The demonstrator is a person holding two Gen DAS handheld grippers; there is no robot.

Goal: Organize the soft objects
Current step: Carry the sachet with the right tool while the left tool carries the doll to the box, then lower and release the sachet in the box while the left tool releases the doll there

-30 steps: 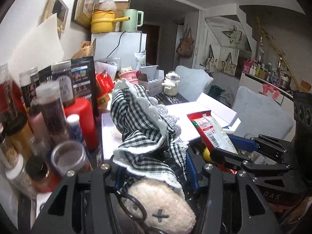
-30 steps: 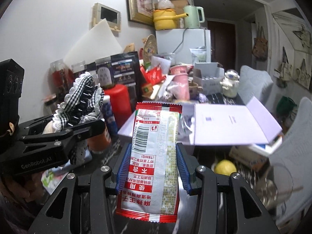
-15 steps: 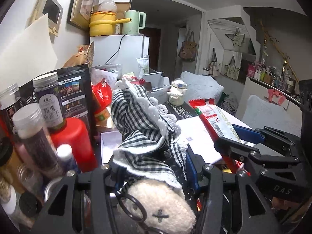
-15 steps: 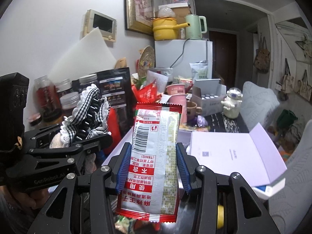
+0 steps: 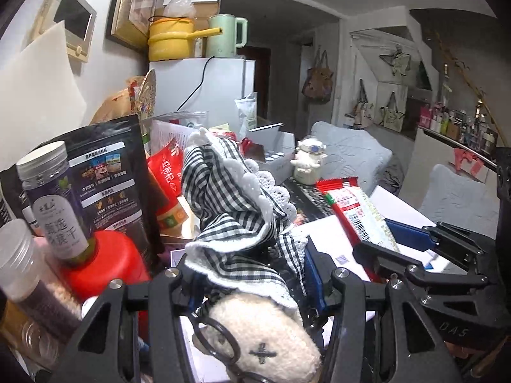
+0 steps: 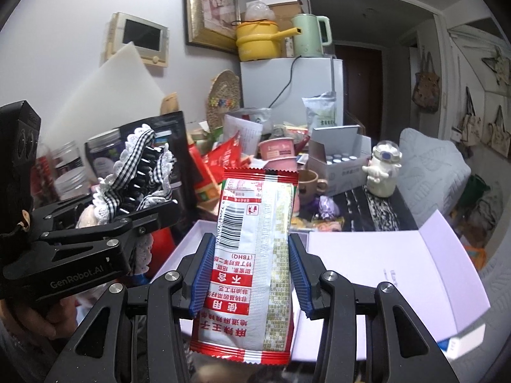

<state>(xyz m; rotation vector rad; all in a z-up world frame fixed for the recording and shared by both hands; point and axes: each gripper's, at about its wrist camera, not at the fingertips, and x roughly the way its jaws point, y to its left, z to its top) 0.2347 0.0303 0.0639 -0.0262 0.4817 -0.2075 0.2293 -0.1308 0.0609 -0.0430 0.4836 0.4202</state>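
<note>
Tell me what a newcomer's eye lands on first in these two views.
First, the red-and-white snack packet, held upright between the right gripper's blue pads, filling the middle of the right wrist view. Next, the black-and-white gingham plush toy clamped in the left gripper, its lace-trimmed fabric rising in front of the cluttered table. Behind both, the yellow pot and green kettle stand out on top of the white fridge.
</note>
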